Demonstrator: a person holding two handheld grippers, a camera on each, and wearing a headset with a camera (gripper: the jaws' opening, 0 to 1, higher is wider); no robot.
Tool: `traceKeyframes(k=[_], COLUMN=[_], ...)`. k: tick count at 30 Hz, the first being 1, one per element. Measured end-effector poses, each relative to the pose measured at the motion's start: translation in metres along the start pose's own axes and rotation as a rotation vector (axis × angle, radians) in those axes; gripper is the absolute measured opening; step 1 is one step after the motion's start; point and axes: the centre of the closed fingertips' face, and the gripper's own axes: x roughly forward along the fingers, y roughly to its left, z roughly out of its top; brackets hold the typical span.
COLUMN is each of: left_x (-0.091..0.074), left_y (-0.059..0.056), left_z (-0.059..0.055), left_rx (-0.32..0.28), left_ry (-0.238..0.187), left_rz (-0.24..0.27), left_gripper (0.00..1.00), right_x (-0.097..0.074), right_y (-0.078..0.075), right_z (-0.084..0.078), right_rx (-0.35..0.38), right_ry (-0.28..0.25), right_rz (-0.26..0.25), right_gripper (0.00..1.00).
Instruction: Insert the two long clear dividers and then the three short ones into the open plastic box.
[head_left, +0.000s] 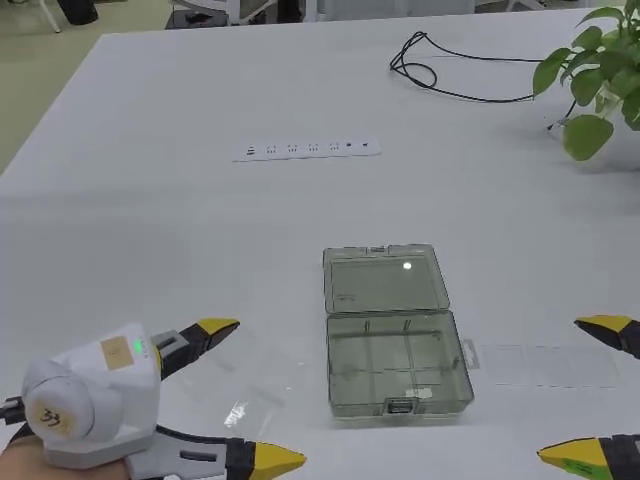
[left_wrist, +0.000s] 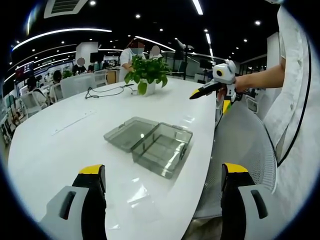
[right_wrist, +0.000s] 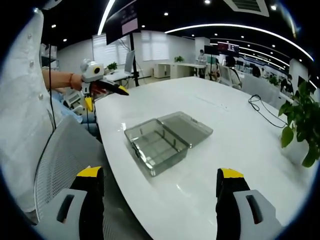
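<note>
- The smoky, see-through plastic box (head_left: 398, 365) is lying open on the white bench (head_left: 150, 250), with its lid (head_left: 385, 278) folded flat behind the tray.
- The right-hand dividers (head_left: 545, 365), clear and faint, are lying flat just right of the box.
- The left-hand dividers (head_left: 245, 388), also clear, are lying flat to the left of the box.

Bright, even light from long white ceiling strips (right_wrist: 225, 25) floods the glossy white desk (head_left: 150, 220); glare glints between the left tongs (head_left: 255, 392); fisheye edges bend.

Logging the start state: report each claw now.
Left claw: open, empty.
Right claw: open, empty.
</note>
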Motion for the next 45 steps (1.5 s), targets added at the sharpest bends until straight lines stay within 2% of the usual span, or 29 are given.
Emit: traceKeyframes(k=[45], left_x=[0.0016], left_y=[0.0086], left_z=[-0.0024], left_rx=[-0.013], left_ry=[0.024], left_rz=[-0.01], left_gripper=[0.98], right_x=[0.0057], right_y=[-0.0035], right_z=[0.0], right_rx=[0.021], right_ry=[-0.012], right_rz=[0.012], right_gripper=[0.91])
